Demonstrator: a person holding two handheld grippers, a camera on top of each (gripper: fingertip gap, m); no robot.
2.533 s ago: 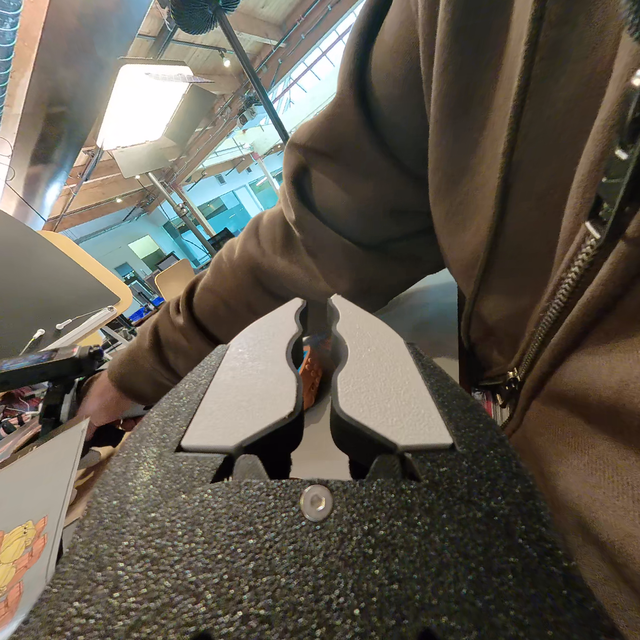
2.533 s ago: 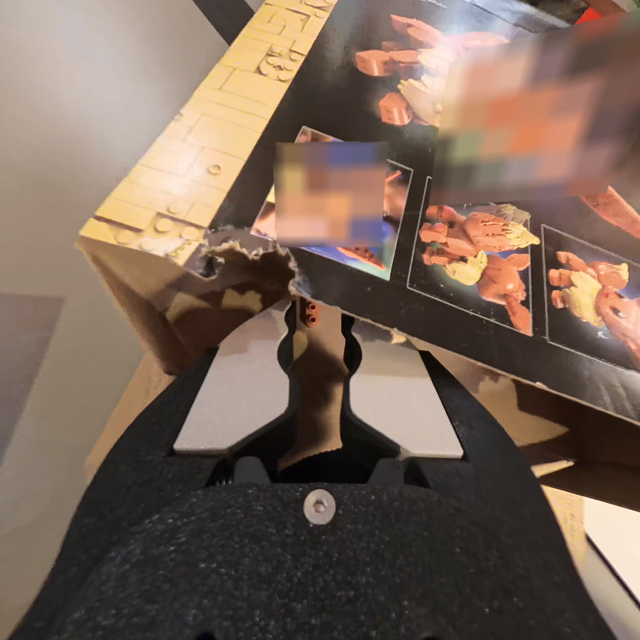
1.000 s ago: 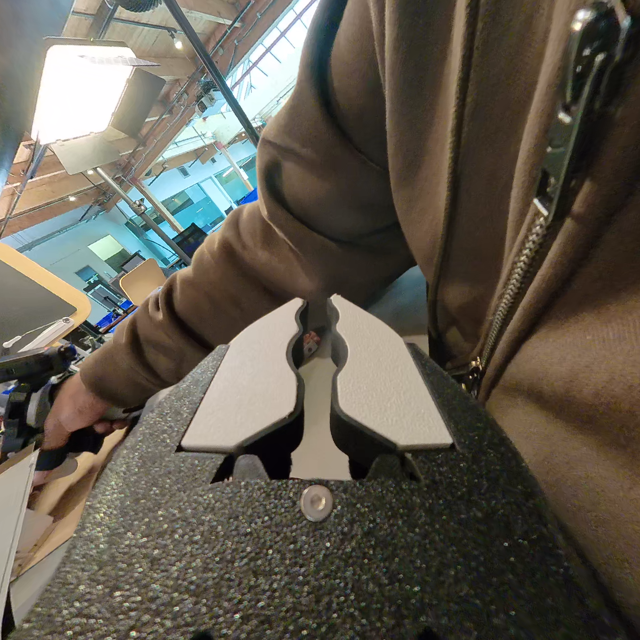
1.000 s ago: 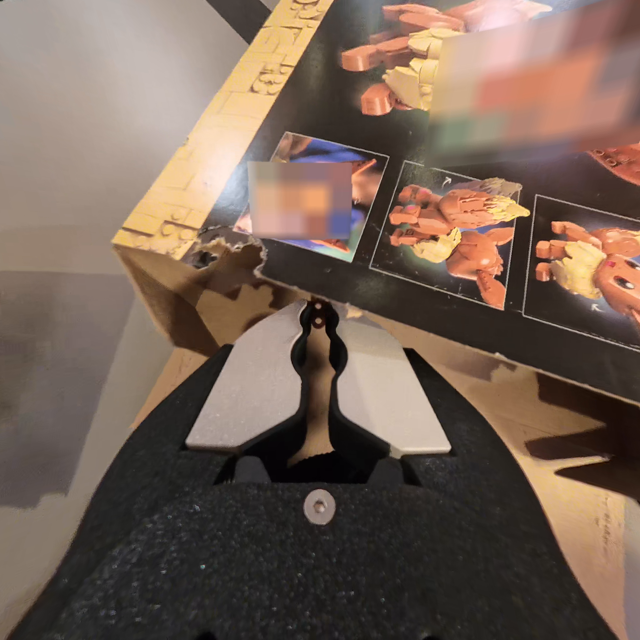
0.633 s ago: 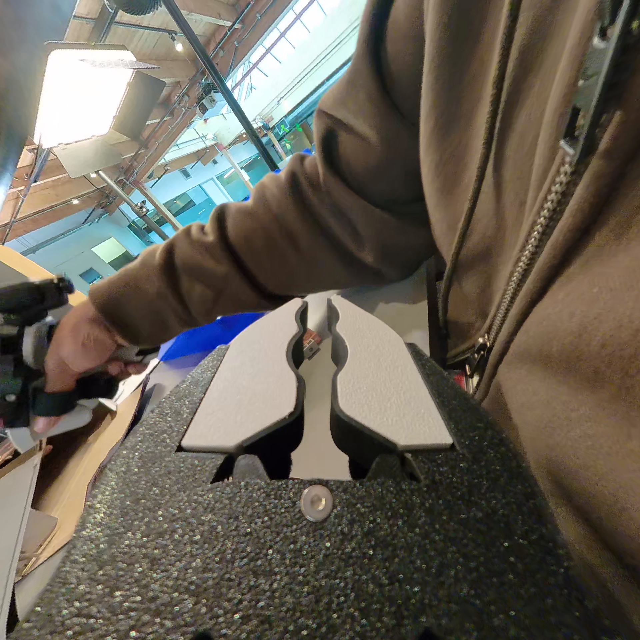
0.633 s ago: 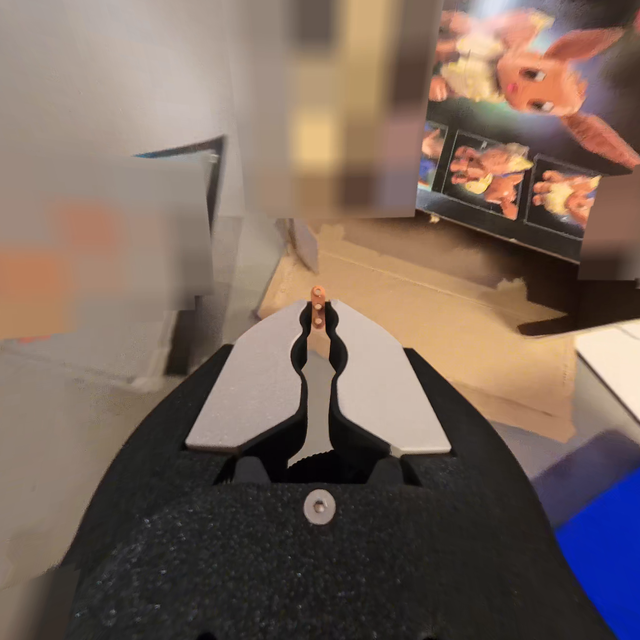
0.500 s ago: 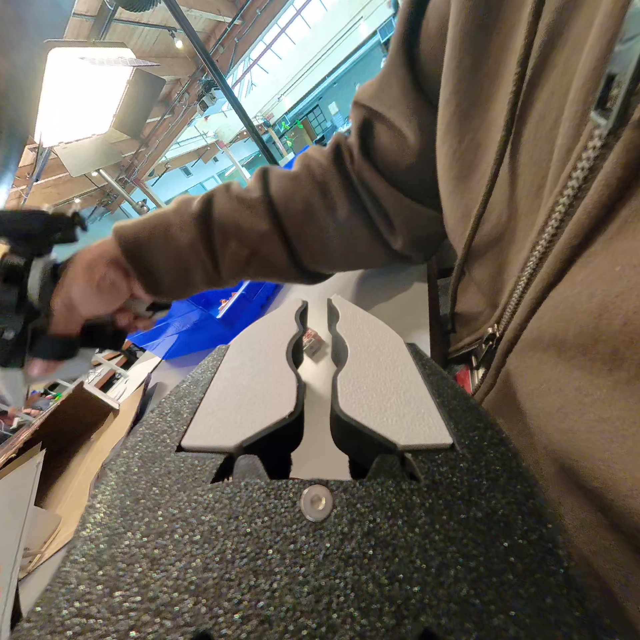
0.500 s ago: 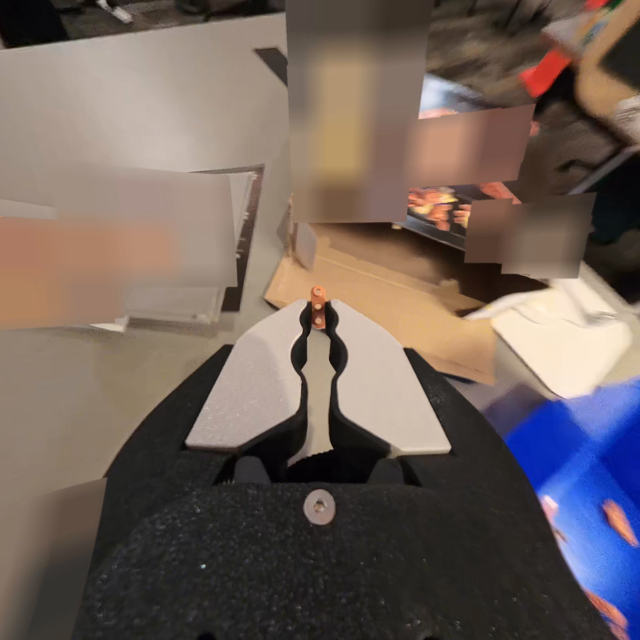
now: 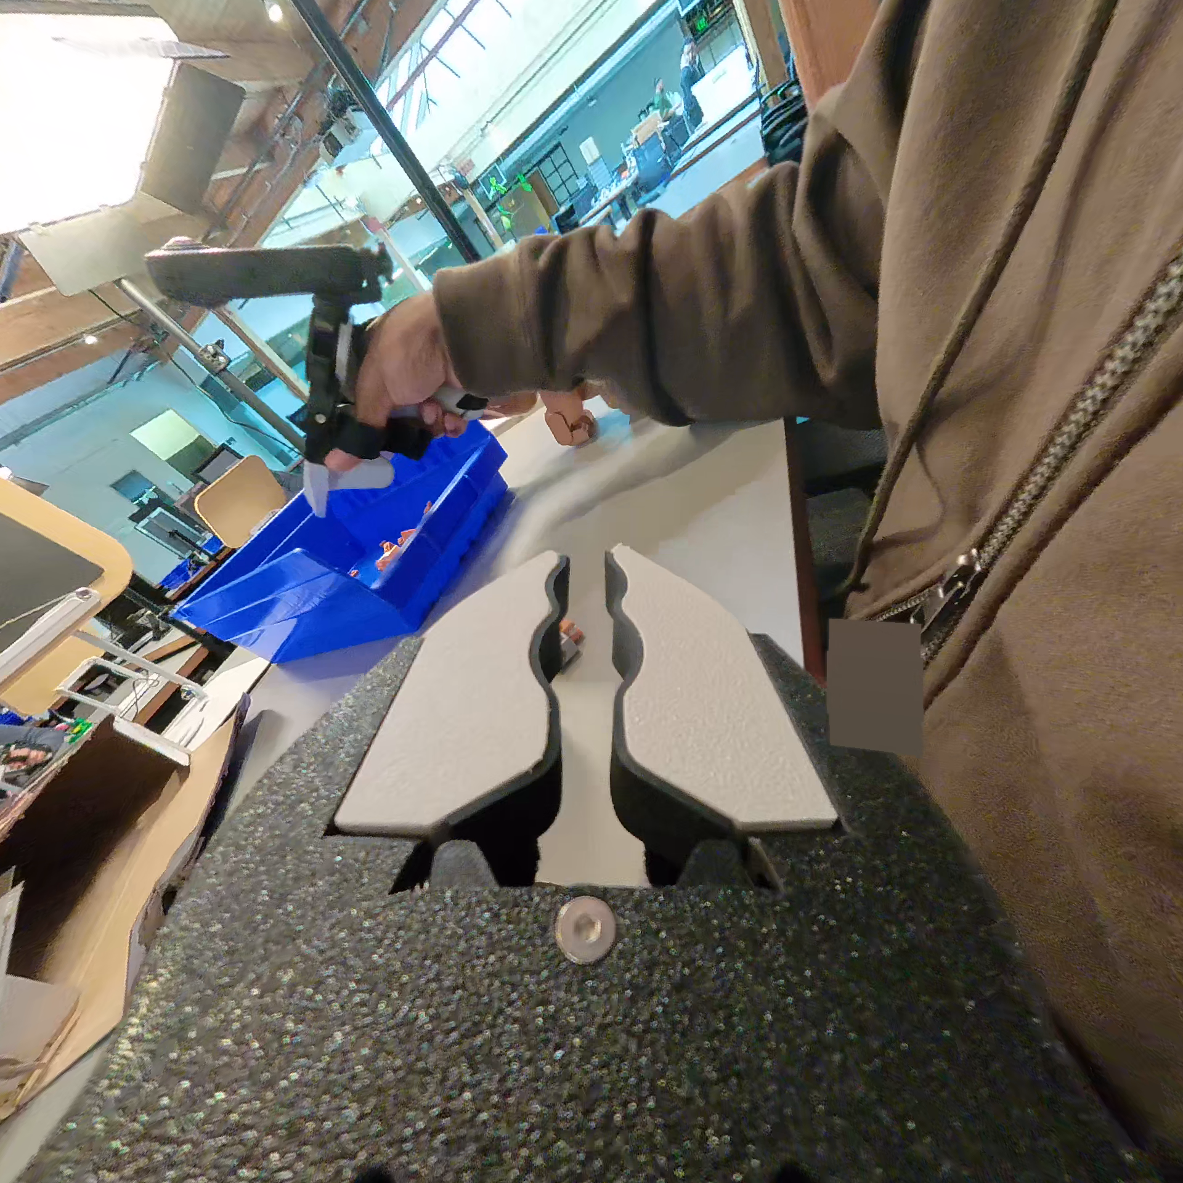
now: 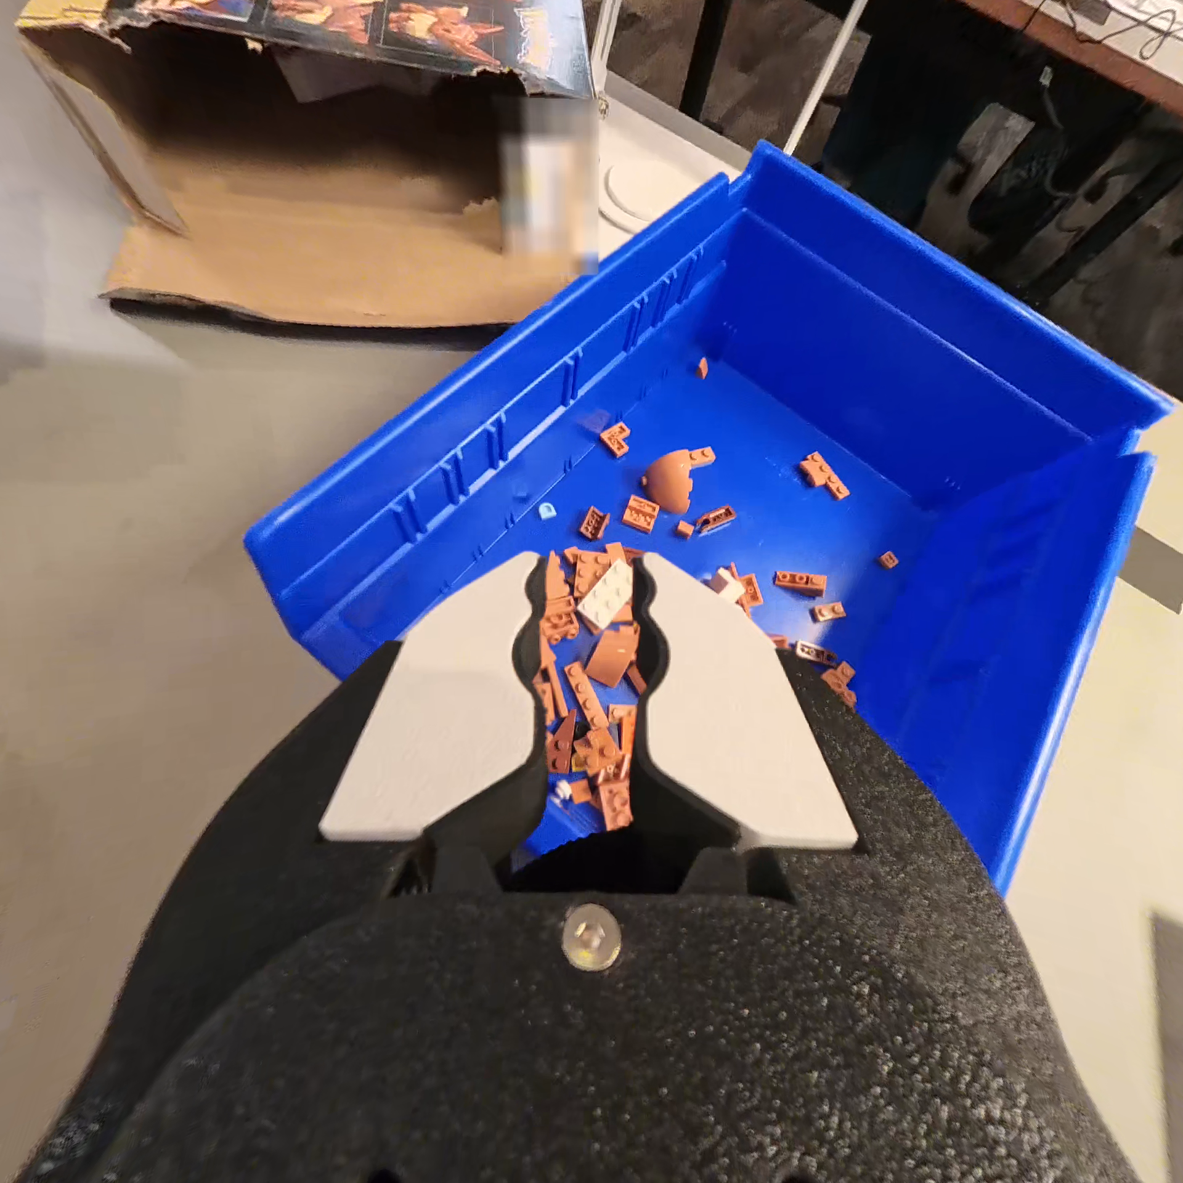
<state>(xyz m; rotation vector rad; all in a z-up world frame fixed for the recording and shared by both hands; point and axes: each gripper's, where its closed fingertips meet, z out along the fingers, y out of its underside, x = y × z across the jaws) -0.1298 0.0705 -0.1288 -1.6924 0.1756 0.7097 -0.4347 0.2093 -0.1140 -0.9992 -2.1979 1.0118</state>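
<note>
My right gripper [image 10: 592,563] is open and hangs over a blue bin [image 10: 448,461]. Nothing is between its fingers. Several loose orange-brown bricks [image 10: 586,698] and a white plate brick [image 10: 608,598] lie on the bin floor under it. In the left wrist view a hand holds that gripper [image 9: 317,486] above the bin [image 9: 307,602]. My left gripper [image 9: 586,563] is nearly closed on a small orange and dark brick piece [image 9: 571,640], low over the grey table, close to the person's brown hoodie [image 9: 992,384].
A torn cardboard box [image 10: 307,256] with a printed black lid [image 10: 358,25] lies behind the bin. A small brown brick-built part [image 9: 570,426] stands on the table beyond the arm. The table edge [image 9: 797,544] runs beside the person. Brown cardboard [image 9: 96,896] lies at the left. The grippers' ends are close to 35 cm from one another.
My right gripper swung from the printed box to above the blue bin and opened; the small orange piece it held is gone from its fingers. My left gripper still holds its piece.
</note>
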